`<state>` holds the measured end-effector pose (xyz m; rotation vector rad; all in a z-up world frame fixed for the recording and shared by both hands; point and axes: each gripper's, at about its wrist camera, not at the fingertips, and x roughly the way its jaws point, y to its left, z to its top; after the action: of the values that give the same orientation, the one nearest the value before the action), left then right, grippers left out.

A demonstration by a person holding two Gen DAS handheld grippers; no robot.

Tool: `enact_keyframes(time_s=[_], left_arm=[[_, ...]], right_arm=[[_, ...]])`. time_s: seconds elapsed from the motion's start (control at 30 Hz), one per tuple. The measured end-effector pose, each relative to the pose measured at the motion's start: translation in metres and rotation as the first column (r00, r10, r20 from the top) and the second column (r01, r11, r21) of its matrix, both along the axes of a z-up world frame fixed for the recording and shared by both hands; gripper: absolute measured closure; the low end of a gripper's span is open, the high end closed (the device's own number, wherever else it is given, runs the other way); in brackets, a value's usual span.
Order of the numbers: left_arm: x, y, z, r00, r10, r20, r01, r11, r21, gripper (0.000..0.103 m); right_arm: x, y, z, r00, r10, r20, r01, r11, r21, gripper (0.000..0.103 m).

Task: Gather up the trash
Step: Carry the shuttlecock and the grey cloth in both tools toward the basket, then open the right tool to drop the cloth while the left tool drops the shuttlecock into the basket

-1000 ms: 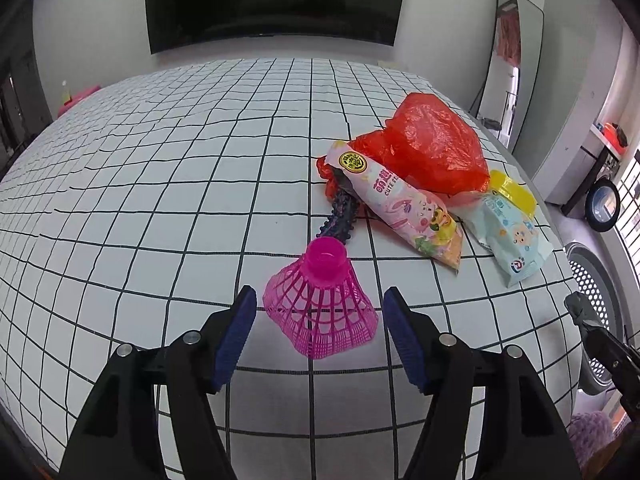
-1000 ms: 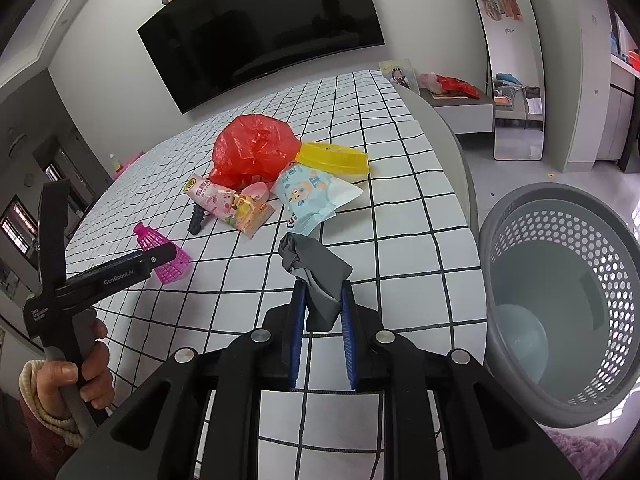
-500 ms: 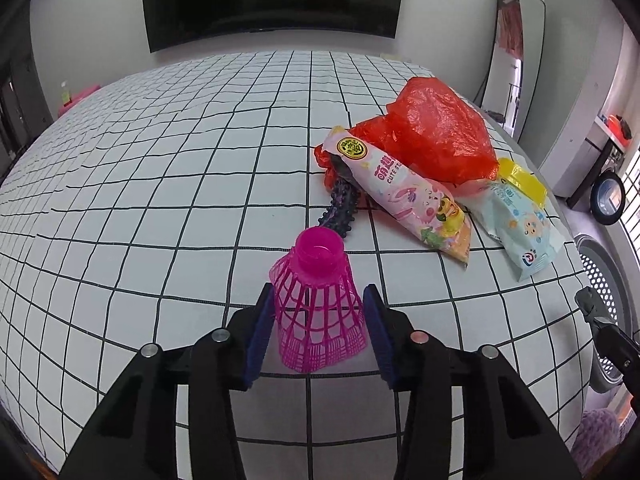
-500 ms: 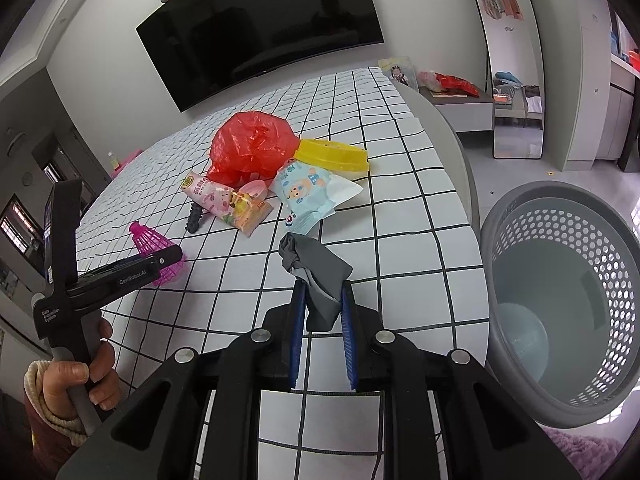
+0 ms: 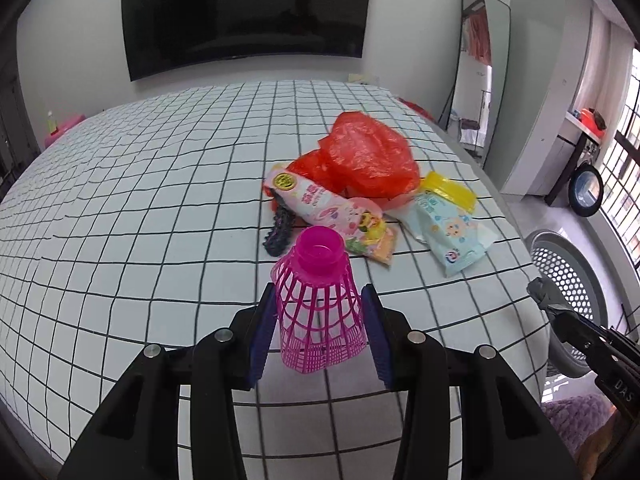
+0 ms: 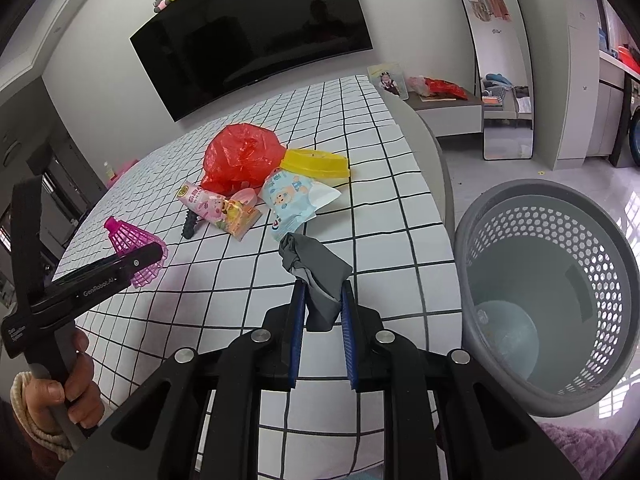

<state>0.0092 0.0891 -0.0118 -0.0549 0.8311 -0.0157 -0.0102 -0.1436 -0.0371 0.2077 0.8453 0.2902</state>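
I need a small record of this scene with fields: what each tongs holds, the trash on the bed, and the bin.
left tongs: shut on pink shuttlecock
right tongs: shut on grey wrapper
still on checked sheet: red bag, pink snack packet, blue wipes packet, yellow lid, dark studded piece
grey basket: beside the bed, pale round thing inside

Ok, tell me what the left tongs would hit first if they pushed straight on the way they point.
The left tongs, shut on the pink shuttlecock, point toward the trash pile. First in line looks like the pink snack packet, with the dark ridged strip just beside it; depth is hard to judge.
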Motion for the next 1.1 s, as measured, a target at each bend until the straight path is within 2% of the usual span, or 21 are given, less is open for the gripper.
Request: enact_keyframes(time_s=[0.2, 0.37, 0.5, 0.7, 0.9, 1.1], left_arm=[[0.0, -0.046, 0.012, 0.995, -0.095, 0.021, 0.095, 0.995, -0.005, 0.061], [0.008, -0.097, 0.024, 0.981, -0.192, 0.037, 0.192, 0.981, -0.012, 0.061], [0.013, -0.141, 0.033, 0.955, -0.29, 0.055, 0.291, 0.957, -0.008, 0.061], [0.017, -0.194, 0.037, 0.9, -0.431, 0.065, 0.433, 0.901, -0.022, 0.061], [0.022, -0.228, 0.028, 0.877, -0.48, 0.031, 0.481, 0.877, -0.015, 0.061], [0.03, -0.249, 0.014, 0.875, -0.483, -0.026, 0.483, 0.876, -0.003, 0.061]], right_arm=[[-0.007, -0.045, 0.009, 0.996, -0.092, 0.003, 0.092, 0.996, -0.002, 0.086], [-0.013, -0.096, 0.016, 0.98, -0.197, 0.008, 0.197, 0.98, -0.004, 0.086], [-0.017, -0.131, 0.02, 0.964, -0.265, 0.009, 0.265, 0.964, -0.016, 0.086], [-0.021, -0.17, 0.016, 0.934, -0.356, -0.005, 0.356, 0.933, -0.057, 0.086], [-0.035, -0.2, 0.012, 0.907, -0.421, -0.022, 0.42, 0.907, -0.039, 0.086], [-0.029, -0.207, -0.003, 0.913, -0.4, -0.082, 0.399, 0.916, -0.03, 0.086]])
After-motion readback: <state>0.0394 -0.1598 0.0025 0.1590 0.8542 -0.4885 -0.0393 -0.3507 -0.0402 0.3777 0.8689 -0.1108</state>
